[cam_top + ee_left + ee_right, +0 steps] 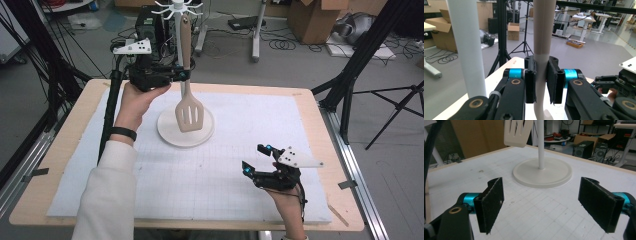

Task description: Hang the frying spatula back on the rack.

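A beige slotted spatula (pixel 189 112) (handle upright) is pinched by the left gripper (pixel 183 75); the right gripper (pixel 258 160) gapes, well apart.

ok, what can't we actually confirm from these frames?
- Whether the beige slotted spatula hangs on a hook of the white rack: too small in the high view, cut off at the top edge in the left gripper view.
- Spatula handle in the right gripper view: cut off by the top edge.
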`<state>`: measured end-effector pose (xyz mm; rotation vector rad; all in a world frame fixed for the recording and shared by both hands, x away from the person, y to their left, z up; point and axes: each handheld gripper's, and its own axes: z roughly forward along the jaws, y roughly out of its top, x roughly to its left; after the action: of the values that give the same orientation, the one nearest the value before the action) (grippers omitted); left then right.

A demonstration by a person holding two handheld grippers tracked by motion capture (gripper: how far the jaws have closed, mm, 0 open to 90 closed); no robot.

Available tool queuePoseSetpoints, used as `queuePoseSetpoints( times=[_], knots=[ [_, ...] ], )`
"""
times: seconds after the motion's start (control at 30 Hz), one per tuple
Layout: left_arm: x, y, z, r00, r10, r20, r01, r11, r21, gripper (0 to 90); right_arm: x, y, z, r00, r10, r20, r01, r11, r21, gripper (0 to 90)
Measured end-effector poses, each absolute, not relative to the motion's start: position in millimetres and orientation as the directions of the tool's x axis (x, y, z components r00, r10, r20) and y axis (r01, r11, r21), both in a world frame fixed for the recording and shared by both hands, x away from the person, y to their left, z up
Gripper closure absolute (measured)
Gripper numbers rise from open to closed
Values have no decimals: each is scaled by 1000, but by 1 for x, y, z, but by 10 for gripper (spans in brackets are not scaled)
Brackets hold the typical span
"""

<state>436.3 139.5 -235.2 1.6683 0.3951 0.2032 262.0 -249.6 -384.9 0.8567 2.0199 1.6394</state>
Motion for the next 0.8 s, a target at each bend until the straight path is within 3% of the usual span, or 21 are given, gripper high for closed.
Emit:
queuePoseSetpoints(
  times=[0.4, 0.57, 0.6, 0.7, 0.8],
  knots=[
    [438, 137, -241, 915, 386, -118, 152, -60, 986, 748, 261, -251, -384, -733, 676, 73, 208, 122, 970, 195],
    [434, 147, -245, 889, 435, -141, 175, -38, 984, 453, 260, -252, -385, -730, 678, 85, 214, 109, 971, 195],
    [431, 150, -247, 886, 441, -142, 177, -38, 984, 453, 260, -252, -385, -730, 678, 85, 214, 109, 971, 195],
    [417, 159, -252, 887, 437, -151, 176, -15, 984, 342, 259, -252, -385, -735, 673, 83, 213, 114, 970, 194],
    [394, 167, -257, 882, 461, -94, 127, -40, 991, 273, 259, -251, -386, -730, 678, 83, 220, 119, 968, 193]
  ],
)
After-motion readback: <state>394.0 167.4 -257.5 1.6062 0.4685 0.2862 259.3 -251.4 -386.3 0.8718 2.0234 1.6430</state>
